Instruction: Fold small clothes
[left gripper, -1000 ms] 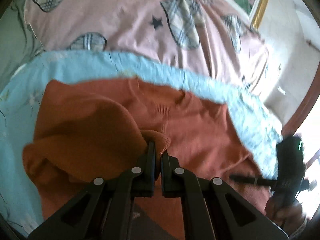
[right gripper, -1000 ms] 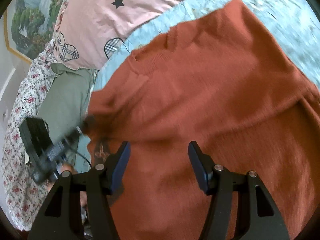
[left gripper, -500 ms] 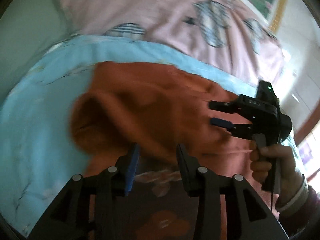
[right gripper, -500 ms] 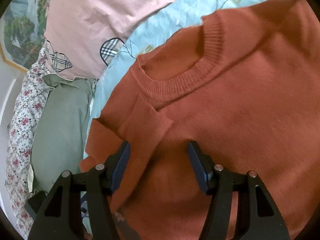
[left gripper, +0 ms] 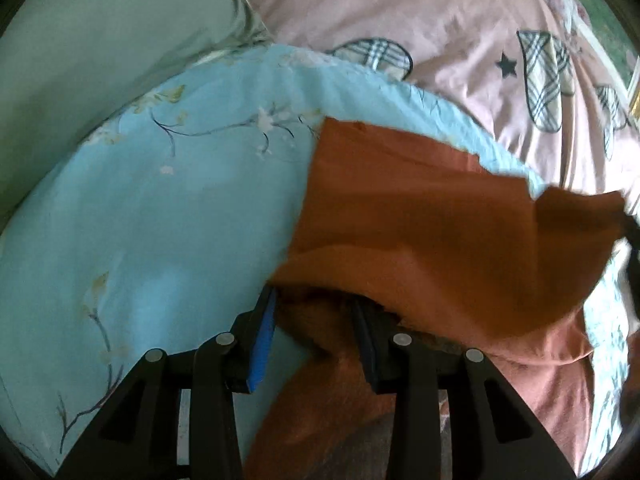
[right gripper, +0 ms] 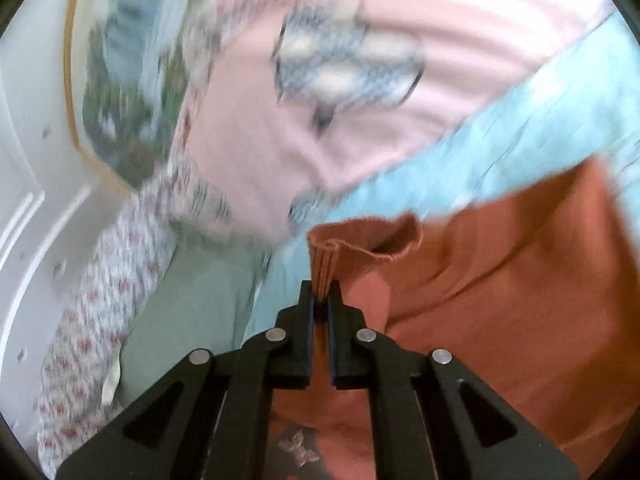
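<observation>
Light blue floral bedspread [left gripper: 168, 208] underneath all. Directly on it: orange sweater [left gripper: 420, 216], spread to the right; pink quilt with plaid hearts [left gripper: 440, 36] at the far edge; grey-green pillow [left gripper: 92, 40] far left.

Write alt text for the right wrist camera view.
The right tool is shut on the ribbed edge of an orange sweater, lifting it over a light blue floral sheet. A pink pillow lies beyond, blurred.

left wrist: bed viewed close from above along the jaws, facing 12 o'clock | right wrist: same closeness, tilted toward the wall at 10 o'clock | shared: orange sweater [left gripper: 420, 216] [right gripper: 500, 280], pink pillow [left gripper: 420, 20] [right gripper: 260, 120]
</observation>
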### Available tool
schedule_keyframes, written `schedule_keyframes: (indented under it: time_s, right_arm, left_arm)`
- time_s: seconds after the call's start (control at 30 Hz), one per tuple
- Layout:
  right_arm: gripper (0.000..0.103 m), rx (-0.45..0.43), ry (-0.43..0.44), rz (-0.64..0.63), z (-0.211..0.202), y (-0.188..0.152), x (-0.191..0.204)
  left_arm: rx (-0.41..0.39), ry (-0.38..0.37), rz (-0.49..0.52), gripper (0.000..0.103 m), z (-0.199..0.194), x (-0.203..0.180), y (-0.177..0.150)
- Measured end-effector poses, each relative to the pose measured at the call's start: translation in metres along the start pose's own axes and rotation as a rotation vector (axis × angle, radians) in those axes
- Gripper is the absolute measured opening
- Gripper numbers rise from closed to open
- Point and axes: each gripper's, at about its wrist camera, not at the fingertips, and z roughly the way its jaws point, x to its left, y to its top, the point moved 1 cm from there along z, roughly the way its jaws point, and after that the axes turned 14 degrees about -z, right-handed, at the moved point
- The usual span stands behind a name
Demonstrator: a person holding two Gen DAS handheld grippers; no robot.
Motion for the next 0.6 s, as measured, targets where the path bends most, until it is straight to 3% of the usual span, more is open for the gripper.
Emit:
schedule_keyframes:
  time_s: [0.03,0.2,0.37,0.47,0.6]
  right_arm:
    - [0.007,-0.015,-0.056,0.005,-0.014,0.002,-0.014]
    - [0.007,0.055,-0.142,0.086,-0.02,-0.021,-0.063]
    - [0.007,0.052,-0.132,0.104,-0.021,-0.027,-0.069]
    - [0.007,0.039,-0.11,0.079,-0.023,-0.021,-0.058]
    - [0.007,0.009,-0.067,0.047,-0.025,-0.009,-0.04]
  left_arm:
    - [0.006,0.015,0.014,0.037,0.004,-0.004,0.0]
    - [-0.031,0.085,0.096,0.034,0.005,-0.017,-0.011]
    - [-0.04,0.083,0.095,0.026,-0.004,-0.009,-0.013]
    - [-0.077,0.021,0.037,0.02,-0.017,-0.002,-0.005]
    - [-0.007,0.042,0.165,0.02,-0.004,-0.024,-0.007]
